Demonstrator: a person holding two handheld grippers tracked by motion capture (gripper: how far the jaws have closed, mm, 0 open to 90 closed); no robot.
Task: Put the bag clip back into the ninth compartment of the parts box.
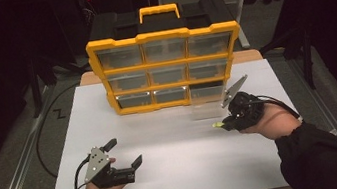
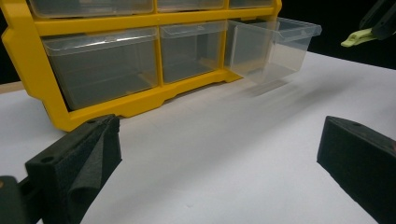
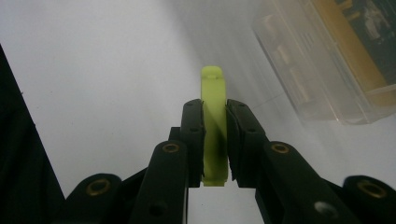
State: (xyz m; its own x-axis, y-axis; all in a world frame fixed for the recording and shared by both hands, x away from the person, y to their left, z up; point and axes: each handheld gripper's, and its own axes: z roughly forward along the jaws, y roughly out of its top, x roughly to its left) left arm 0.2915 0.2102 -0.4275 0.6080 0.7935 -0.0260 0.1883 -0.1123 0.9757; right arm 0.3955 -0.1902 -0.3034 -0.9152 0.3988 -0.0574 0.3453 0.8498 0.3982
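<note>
Yellow-green clip (image 3: 214, 126), clamped in the right gripper (image 1: 225, 124), should be carried level over the pulled-out drawer (image 1: 206, 102) before release.

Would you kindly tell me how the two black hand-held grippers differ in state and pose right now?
The left gripper has its jaws spread wide with nothing between them, while the right gripper is clamped on a small yellow-green plastic piece. The left gripper rests low near the front of the white table; the right is near the pulled-out clear plastic drawer. Both carry grey three-cornered plates.
</note>
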